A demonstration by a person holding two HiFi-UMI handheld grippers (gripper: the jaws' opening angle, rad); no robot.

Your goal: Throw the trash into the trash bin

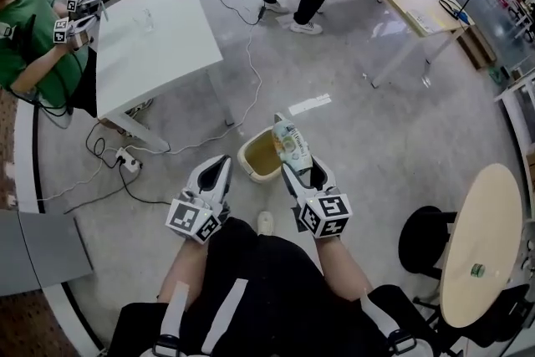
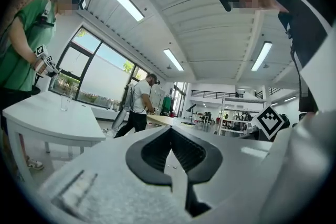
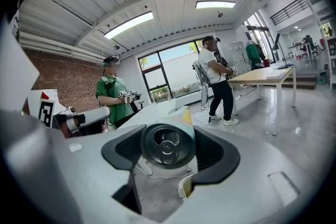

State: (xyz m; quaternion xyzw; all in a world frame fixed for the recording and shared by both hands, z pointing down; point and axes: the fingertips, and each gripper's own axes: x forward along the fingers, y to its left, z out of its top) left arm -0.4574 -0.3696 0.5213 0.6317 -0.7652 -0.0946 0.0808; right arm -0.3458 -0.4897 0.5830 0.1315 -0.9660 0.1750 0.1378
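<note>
Our left claw (image 1: 222,166) pressed together, our right claw (image 1: 298,166) pinching the drink can (image 1: 291,141), we should centre it over the trash bin (image 1: 251,165) before letting go.

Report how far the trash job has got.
Done: the can is off the floor, clamped in the right gripper. In hand: it hangs at the rim of the trash bin, seemingly above it, not yet released. Left: open the jaws so it drops in. The left gripper is shut and empty.
</note>
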